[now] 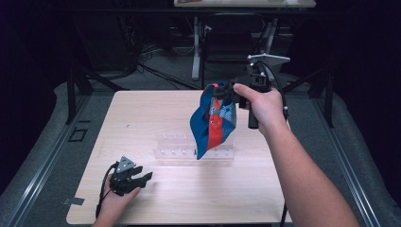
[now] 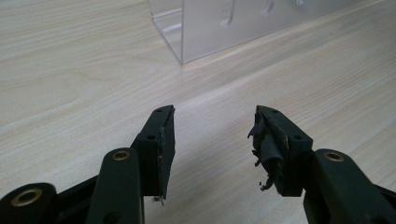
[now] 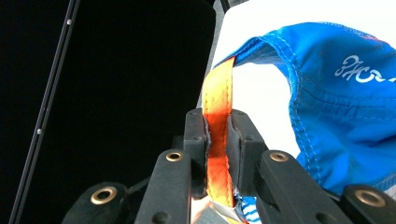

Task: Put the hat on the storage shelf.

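While hanging lengthwise downward, bag [image 1: 213, 120] dangles by strap [image 3: 217, 116].

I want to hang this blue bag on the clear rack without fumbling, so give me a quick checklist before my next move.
1. Right tool shut on the orange strap: ok, the strap is pinched between its jaws.
2. Blue bag clear of the table: ok, it hangs in the air above the clear rack.
3. Strap loop open enough for a peg: cannot tell, the loop is folded flat in the jaws.
4. Left tool free to help: ok, jaws open and holding nothing, low over the table near the rack's end.
5. Rack pegs free: cannot tell, the bag covers part of the rack.
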The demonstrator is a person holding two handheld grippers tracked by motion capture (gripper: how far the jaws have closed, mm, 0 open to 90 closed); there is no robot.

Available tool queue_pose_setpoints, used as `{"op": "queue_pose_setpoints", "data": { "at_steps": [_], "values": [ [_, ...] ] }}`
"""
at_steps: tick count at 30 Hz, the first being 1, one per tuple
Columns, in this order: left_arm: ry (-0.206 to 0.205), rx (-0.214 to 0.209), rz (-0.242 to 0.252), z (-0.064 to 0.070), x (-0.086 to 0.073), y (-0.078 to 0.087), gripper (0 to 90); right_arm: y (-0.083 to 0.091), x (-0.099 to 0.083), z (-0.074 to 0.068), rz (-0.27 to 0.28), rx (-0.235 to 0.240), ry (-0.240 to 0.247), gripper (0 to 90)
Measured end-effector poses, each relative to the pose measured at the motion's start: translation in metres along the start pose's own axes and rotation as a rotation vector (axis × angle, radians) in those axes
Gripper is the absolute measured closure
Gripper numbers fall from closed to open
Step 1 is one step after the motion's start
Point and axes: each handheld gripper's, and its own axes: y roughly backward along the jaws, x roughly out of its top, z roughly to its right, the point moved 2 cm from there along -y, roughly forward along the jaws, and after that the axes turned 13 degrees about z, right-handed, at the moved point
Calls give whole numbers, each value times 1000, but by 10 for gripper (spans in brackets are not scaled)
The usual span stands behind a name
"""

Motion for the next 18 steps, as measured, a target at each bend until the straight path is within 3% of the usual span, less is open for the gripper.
{"op": "queue_pose_setpoints", "data": {
  "at_steps": [16, 18],
  "values": [
    [-3, -15, -1, 3, 2, 1, 492, -17, 4, 14, 39, -42, -19, 789],
    [-6, -22, 25, 6, 4, 0, 492, -17, 3, 15, 38, -41, -23, 789]
  ]
}}
